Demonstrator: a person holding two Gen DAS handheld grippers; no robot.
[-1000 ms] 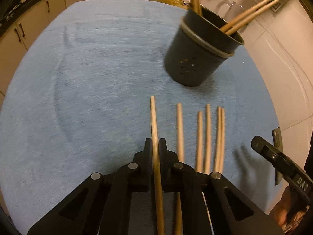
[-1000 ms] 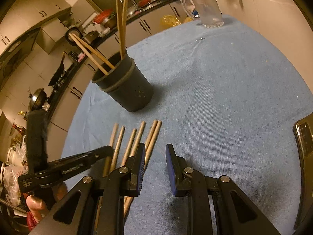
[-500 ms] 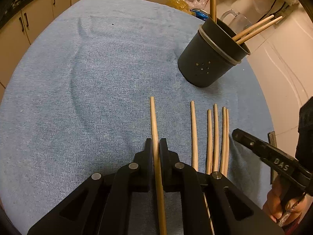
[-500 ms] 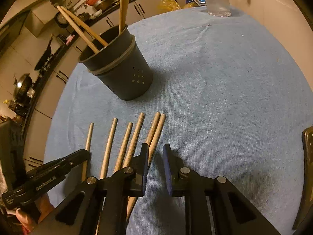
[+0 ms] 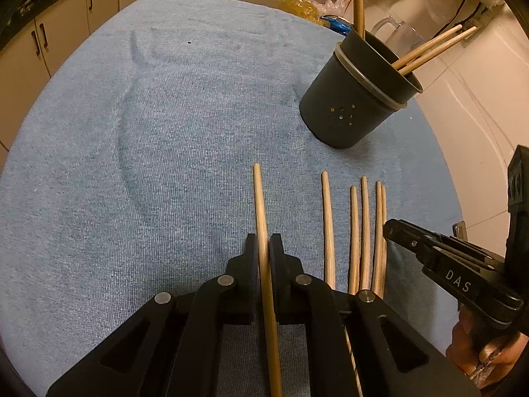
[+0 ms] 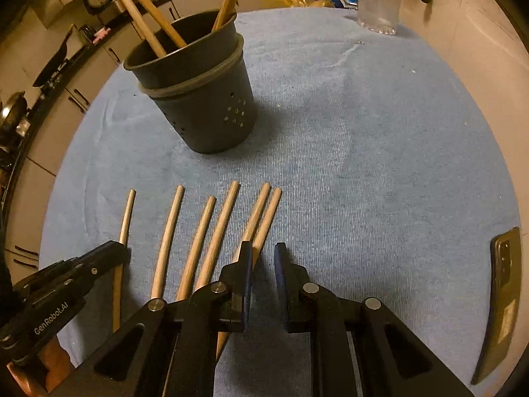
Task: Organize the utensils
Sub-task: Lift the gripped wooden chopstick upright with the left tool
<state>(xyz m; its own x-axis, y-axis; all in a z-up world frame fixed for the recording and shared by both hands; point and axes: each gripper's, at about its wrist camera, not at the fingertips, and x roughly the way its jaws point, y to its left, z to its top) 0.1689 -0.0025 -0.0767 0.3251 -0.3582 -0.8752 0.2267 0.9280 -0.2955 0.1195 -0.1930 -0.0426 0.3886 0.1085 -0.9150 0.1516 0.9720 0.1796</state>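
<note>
Left claw (image 5: 263, 251) clamps one chopstick (image 5: 259, 205); right claw (image 6: 263, 258) — narrowly parted, empty — beside five others (image 6: 211, 231).

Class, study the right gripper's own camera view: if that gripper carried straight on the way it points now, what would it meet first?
Most likely the blue cloth itself: the right gripper tilts steeply down at bare fabric, nothing between its fingers. The nearest chopstick lies just left of that line, though depth is hard to judge.
</note>
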